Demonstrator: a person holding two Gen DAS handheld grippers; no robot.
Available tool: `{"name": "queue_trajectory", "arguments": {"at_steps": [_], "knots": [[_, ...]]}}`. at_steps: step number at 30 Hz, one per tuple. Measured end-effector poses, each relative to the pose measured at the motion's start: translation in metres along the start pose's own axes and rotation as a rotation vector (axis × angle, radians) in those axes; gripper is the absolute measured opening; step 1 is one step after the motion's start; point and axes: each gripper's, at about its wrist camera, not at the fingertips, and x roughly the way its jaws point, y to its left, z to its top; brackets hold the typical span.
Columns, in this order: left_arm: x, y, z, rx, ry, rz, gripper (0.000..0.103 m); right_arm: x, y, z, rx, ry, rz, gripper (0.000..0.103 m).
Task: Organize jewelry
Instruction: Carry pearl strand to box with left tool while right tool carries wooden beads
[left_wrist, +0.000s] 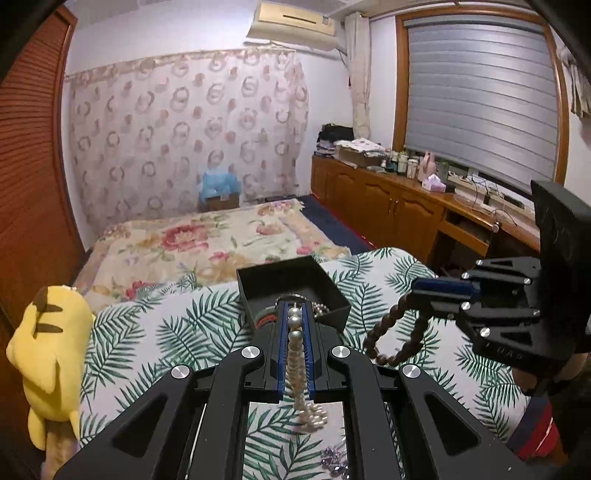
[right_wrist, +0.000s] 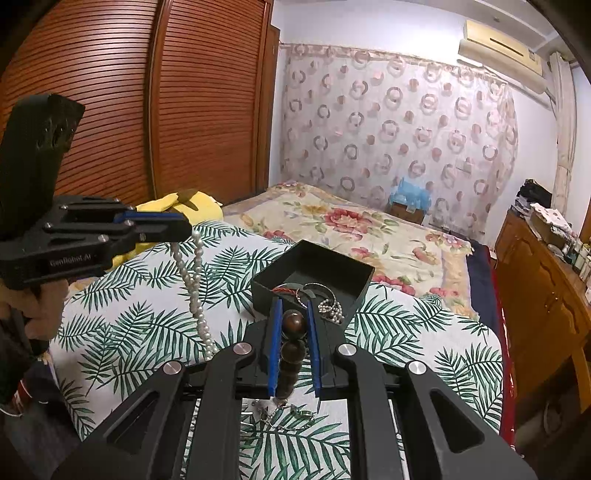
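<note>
Left to right: at the left of the right wrist view, the left claw (right_wrist: 184, 229) is clamped narrow on a pearl necklace (right_wrist: 192, 284), which hangs clear of the leaf-print bed cover (right_wrist: 122, 317), presumably so the strand lifts free untangled. At centre, the open black box (right_wrist: 314, 275), already holding bracelets, sits on the cover as the likely destination. At lower centre, the right claw (right_wrist: 295, 332) grips a brown bead bracelet (right_wrist: 293, 325). Both claws tilt downward toward the box.
</note>
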Motion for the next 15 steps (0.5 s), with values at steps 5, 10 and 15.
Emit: {"name": "queue_trajectory", "arguments": {"at_steps": [5, 10, 15], "knots": [[-0.003, 0.0, 0.008, 0.007, -0.02, 0.006, 0.007, 0.0, 0.0, 0.0, -0.002, 0.001, 0.0, 0.015], [-0.003, 0.001, 0.019, 0.011, -0.036, 0.012, 0.007, 0.0, 0.0, 0.001, -0.002, 0.0, -0.002, 0.015], [-0.001, 0.001, 0.032, 0.031, -0.049, 0.026, 0.007, 0.004, -0.007, 0.015, -0.002, -0.01, -0.013, 0.015]]}}
